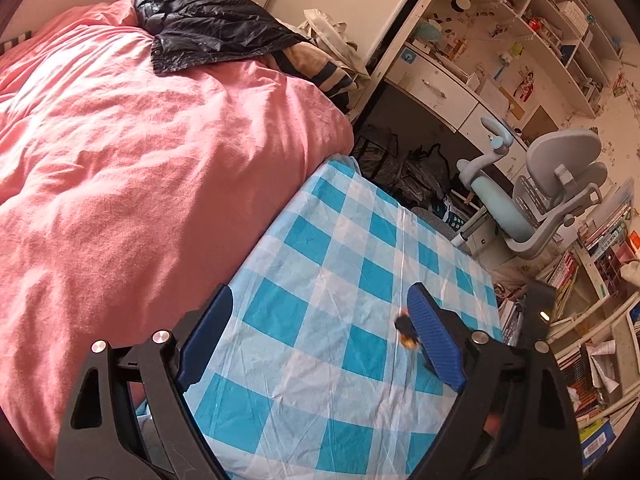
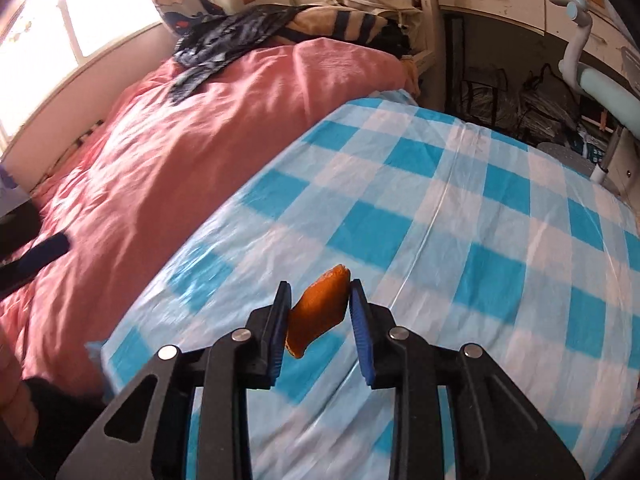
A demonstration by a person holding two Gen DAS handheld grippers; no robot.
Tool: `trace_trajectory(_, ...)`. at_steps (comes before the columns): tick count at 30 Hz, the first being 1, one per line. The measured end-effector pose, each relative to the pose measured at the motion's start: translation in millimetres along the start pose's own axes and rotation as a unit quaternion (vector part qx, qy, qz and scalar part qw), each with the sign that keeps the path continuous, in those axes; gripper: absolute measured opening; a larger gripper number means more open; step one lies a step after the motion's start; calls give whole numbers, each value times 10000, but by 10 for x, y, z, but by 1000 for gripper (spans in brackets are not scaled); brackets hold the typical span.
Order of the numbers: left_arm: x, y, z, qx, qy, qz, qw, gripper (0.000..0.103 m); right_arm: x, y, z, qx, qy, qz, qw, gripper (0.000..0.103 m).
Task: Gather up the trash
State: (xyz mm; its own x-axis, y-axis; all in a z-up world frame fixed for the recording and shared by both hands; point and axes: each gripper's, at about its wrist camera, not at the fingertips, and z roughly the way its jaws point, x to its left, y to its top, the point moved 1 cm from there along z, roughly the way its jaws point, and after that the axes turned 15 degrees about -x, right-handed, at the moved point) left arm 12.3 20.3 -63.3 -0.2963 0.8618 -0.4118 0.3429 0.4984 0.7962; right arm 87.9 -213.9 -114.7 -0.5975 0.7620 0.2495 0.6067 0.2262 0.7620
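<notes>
Both tongs hang over a table draped in a blue-and-white checked cloth [image 1: 320,300]. Left gripper [image 1: 320,312] stands wide, its blue pads far apart with nothing between them, only bare cloth beneath. Right gripper [image 2: 319,306] is drawn narrow around a piece of orange peel [image 2: 318,310], which sits tilted between its pads [image 2: 282,320], lifted clear of the cloth; its lower end lies against the left pad and its upper corner reaches the right pad, though whether both press firmly is hard to tell through the blur.

Beyond and to the left of both tongs spreads a pink quilt [image 1: 140,160] on a bed just beside the table. At the far end of the quilt lies a dark puffy jacket [image 1: 208,28], with a tan and navy striped cloth [image 1: 320,68] next to it. Ahead and to the right of the left gripper stand white shelves and a desk [image 1: 460,60], crowded with small items. A pale blue and grey chair [image 1: 552,184] sits before the desk, well apart from the tongs. Under the desk, past the table's far edge, are dark bags [image 1: 416,172].

In the left wrist view a small blurred dark and orange shape [image 1: 406,330] shows just beside the right-hand pad.
</notes>
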Motion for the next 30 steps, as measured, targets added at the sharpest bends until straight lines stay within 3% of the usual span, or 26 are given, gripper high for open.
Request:
trace_trajectory(5, -170, -164, -52, 37, 54, 648, 9979, 85, 367, -603, -850, 182, 562, 71, 9982, 30)
trace_trajectory(10, -310, -416, -259, 52, -29, 1205, 9927, 85, 655, -1387, -1130, 855, 569, -69, 9947, 31)
trace_trajectory(11, -338, -463, -330, 26, -50, 1310, 9914, 85, 693, -1491, -1138, 1016, 599, -122, 9929, 33)
trace_trajectory(14, -378, -602, -579, -89, -94, 1675, 9858, 85, 782, -1762, -1179, 1241, 274, -429, 9910, 55)
trace_trajectory(16, -341, -710, -737, -85, -66, 1826, 9831, 86, 739, -1781, -1254, 1105, 109, -334, 9933, 59)
trace_trajectory(18, -276, -808, -872, -52, -63, 1867, 9824, 88, 639, -1714, -1378, 701, -255, -177, 9971, 73)
trace_trajectory(22, -214, -927, -1081, -200, -46, 1974, 9801, 93, 439, -1589, -1518, 70, -1080, 179, 9940, 82)
trace_trajectory(25, -224, -987, -1214, -402, -68, 2143, 9759, 96, 352, -1506, -1630, -375, -1753, 264, 9834, 88)
trace_trajectory(30, -290, -1014, -1288, -449, -198, 2198, 9743, 96, 295, -1375, -1958, -1285, -2816, 98, 9508, 94)
